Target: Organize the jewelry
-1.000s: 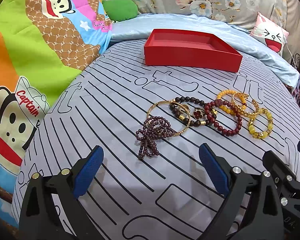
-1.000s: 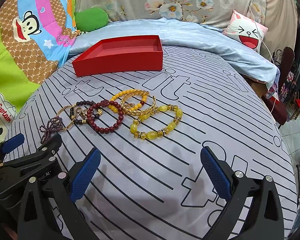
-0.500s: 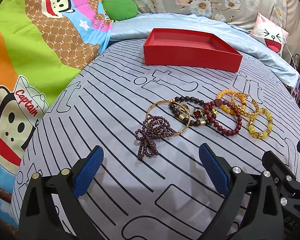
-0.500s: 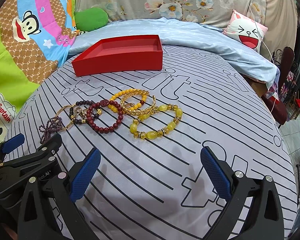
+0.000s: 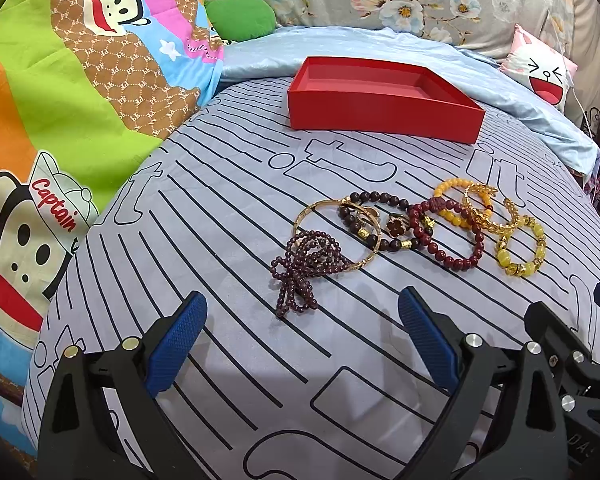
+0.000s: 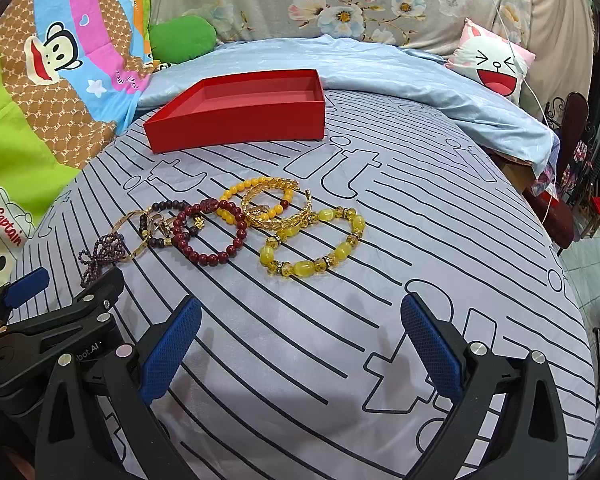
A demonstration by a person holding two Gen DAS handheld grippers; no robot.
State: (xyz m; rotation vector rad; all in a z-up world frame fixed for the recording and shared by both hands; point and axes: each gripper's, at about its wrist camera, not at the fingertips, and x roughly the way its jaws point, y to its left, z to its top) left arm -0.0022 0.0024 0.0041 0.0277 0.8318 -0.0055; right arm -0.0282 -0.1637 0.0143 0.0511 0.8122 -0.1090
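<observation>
While left cam clips it, right shows pillow (image 6: 496, 62) whole.

A cluster of bracelets (image 5: 416, 228) lies mid-frame on the bed (image 5: 220, 216), overlapping in a row from left to right. The tray (image 5: 384, 114) sits behind them, toward the upper centre. Pillows (image 5: 540, 76) line the top edge.

Striped bed sheet (image 5: 228, 216), red tray (image 5: 384, 114), row of bracelets (image 5: 412, 232)
</observation>
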